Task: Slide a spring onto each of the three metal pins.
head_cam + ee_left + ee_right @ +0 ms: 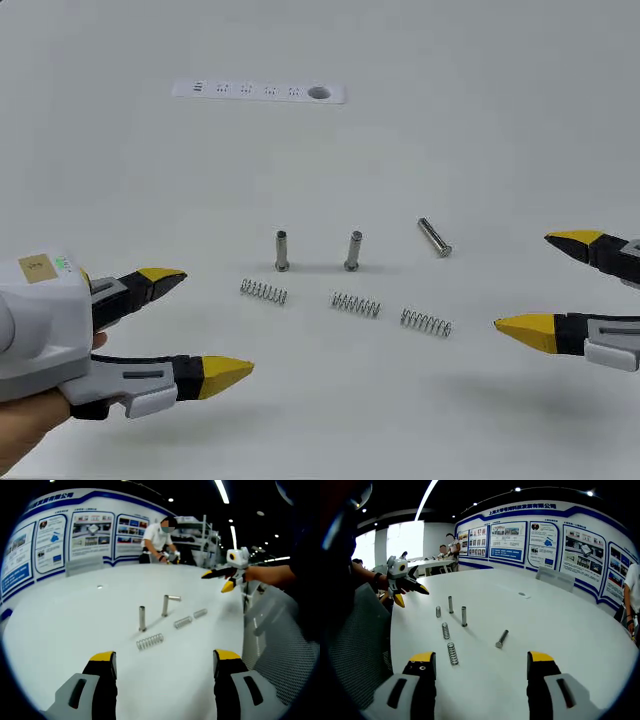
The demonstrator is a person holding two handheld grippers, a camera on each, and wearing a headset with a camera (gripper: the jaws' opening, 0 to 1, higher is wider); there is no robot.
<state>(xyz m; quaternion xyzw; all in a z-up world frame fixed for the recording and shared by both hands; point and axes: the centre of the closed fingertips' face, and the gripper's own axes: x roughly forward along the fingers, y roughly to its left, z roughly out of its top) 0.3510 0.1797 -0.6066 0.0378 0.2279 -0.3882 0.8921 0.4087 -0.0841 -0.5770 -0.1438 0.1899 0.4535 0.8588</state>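
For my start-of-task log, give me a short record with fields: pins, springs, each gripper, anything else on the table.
pins: three short silver metal pins, two upright, one lying flat
springs: three small steel coil springs, lying loose near pins, none fitted
left gripper: jaws open, empty
right gripper: jaws open, empty
other: white power strip, far side of white table

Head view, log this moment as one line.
pins: two upright, one lying | springs: three loose | left gripper open | right gripper open

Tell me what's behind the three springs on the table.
Three metal pins, two upright and the right-hand one lying down. Farther back, a white power strip. Nothing is covered.
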